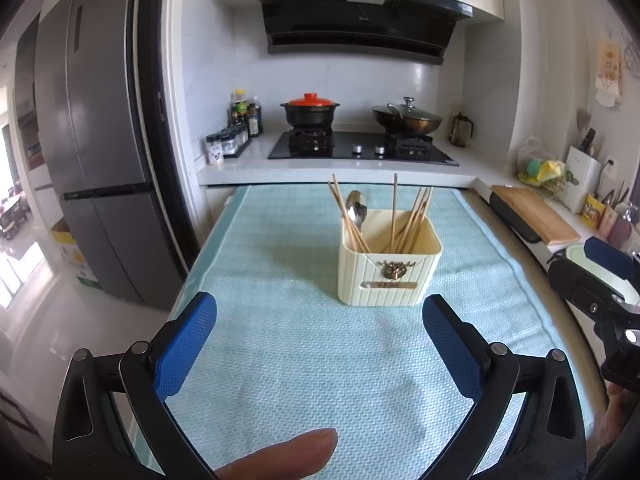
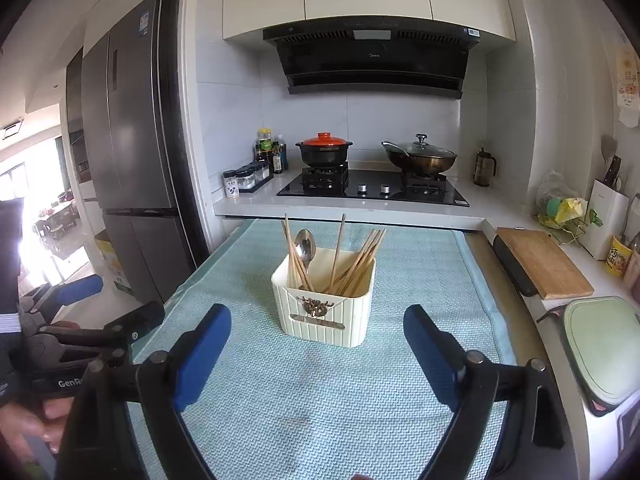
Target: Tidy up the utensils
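Wooden chopsticks [image 1: 412, 216] and a silver metal spoon [image 1: 356, 206] stood inside the cream ribbed plastic holder [image 1: 388, 276], which rested on the light blue woven mat [image 1: 304, 360] covering the bench [image 2: 516, 284]. The left hand-held gripper [image 1: 320, 344] and the right hand-held gripper [image 2: 318, 354] were both spread wide, empty, near the holder without touching it.
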